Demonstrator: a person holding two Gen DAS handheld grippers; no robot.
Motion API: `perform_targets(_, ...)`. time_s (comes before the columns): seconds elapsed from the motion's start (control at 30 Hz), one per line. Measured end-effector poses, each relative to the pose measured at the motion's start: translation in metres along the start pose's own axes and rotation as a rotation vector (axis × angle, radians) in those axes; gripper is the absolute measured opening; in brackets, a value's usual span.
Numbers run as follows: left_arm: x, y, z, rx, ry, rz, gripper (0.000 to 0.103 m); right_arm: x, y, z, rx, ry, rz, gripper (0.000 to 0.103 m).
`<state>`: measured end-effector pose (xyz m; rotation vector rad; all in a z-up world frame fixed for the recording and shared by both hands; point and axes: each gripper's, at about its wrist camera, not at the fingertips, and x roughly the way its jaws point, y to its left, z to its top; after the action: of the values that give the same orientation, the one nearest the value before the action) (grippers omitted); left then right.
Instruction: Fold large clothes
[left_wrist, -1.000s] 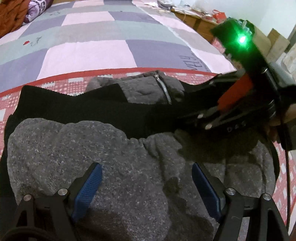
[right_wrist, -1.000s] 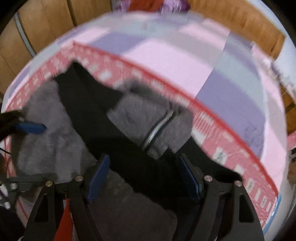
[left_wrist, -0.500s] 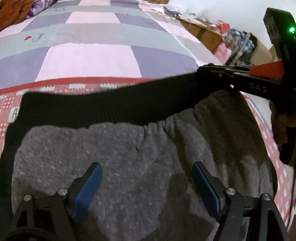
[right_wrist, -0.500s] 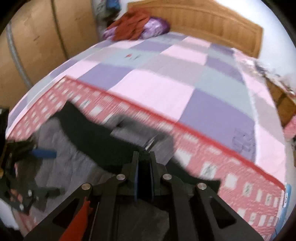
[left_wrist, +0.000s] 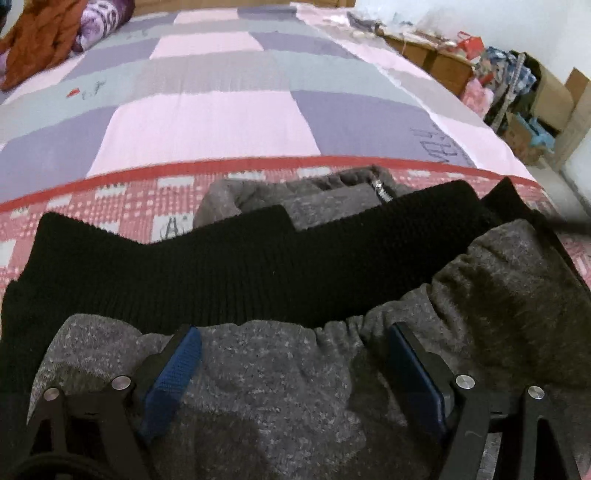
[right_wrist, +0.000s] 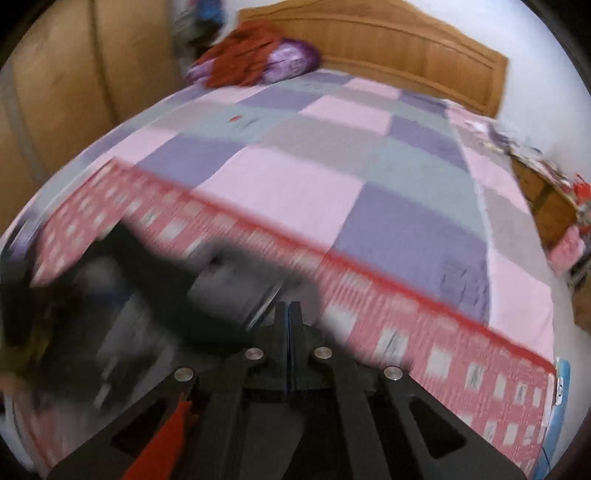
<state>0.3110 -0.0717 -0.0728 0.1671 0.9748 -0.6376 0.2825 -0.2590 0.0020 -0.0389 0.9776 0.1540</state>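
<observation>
Across the right wrist view, motion blur smeared the bed and jacket. On the bedspread's near edge lay the grey fleece jacket, with black ribbed hem and metal zipper. Left gripper stood wide, empty, over fleece. Right gripper was fully closed, apparently empty.

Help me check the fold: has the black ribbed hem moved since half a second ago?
Yes. In the left wrist view the black ribbed hem has dropped away from the bedspread's red stripe, uncovering the grey zip collar.
</observation>
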Motion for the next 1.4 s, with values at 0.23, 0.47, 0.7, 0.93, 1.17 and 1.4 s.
perform_targets(0.23, 0.018, 0.020, 0.029, -0.061, -0.063, 0.067, 0.085, -0.023, 0.053, -0.099, 0.009, 0.056, -0.046, 0.000)
perform_targets(0.47, 0.018, 0.042, 0.042, -0.175, -0.028, 0.025, 0.085, 0.065, 0.005, -0.045, 0.102, 0.101, -0.116, 0.000)
perform_targets(0.7, -0.020, 0.011, 0.010, -0.002, -0.011, 0.038, 0.086, 0.106, -0.034, 0.000, 0.164, 0.105, -0.234, 0.000)
perform_targets(0.93, -0.055, 0.009, -0.023, -0.004, -0.021, 0.023, 0.085, 0.050, -0.070, -0.005, 0.324, -0.007, -0.123, 0.000)
perform_targets(1.17, -0.088, -0.024, -0.082, 0.018, -0.002, -0.029, 0.086, -0.058, 0.031, -0.119, 0.232, -0.025, -0.073, 0.002)
perform_targets(1.4, -0.049, -0.024, -0.079, 0.074, -0.008, 0.063, 0.089, -0.005, 0.046, -0.145, 0.239, 0.157, -0.111, 0.001)
